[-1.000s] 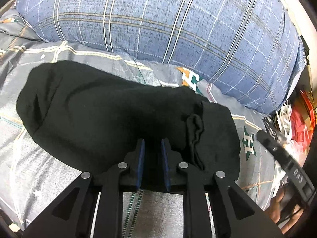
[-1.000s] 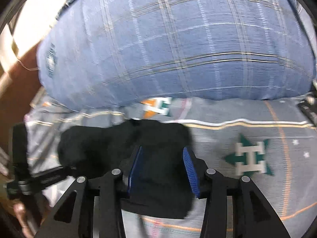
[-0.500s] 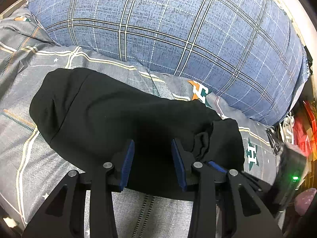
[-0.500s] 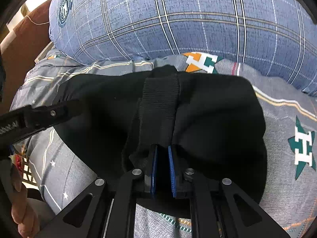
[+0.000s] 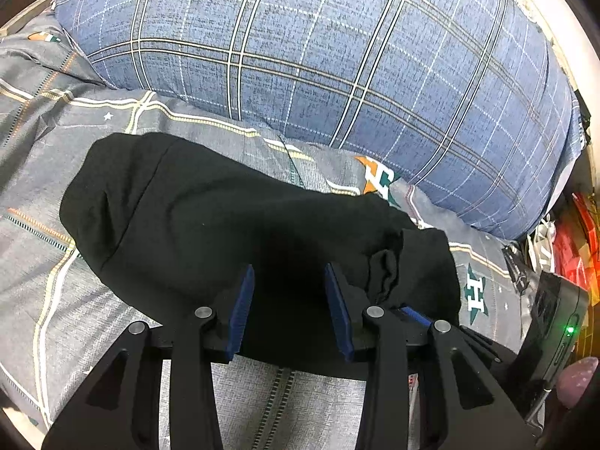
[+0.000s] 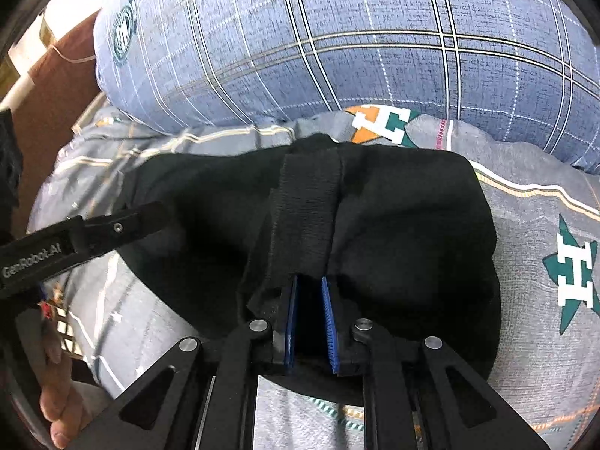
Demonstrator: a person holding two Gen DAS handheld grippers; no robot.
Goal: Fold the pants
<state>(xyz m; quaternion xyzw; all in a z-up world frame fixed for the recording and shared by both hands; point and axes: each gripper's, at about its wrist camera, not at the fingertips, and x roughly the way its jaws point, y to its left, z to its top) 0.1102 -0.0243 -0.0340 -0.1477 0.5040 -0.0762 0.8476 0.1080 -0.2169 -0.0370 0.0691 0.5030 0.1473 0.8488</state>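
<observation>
Black pants lie folded in a thick bundle on the grey patterned bedsheet. My left gripper hovers over their near edge with jaws apart and nothing pinched. In the right wrist view the ribbed waistband of the pants runs down into my right gripper. Its blue pads sit close together on a fold of black cloth, and the jaws are opening slightly. One finger of the left gripper reaches in over the left end of the pants.
A big blue plaid pillow lies right behind the pants, also as the pillow. Red bags and clutter sit off the bed's right edge. A person's hand shows at the lower left.
The left jaws, pinched on the pants' near edge a second ago, have spread apart. The right gripper came down onto the pants and closed on the waistband fold, then widened a little.
</observation>
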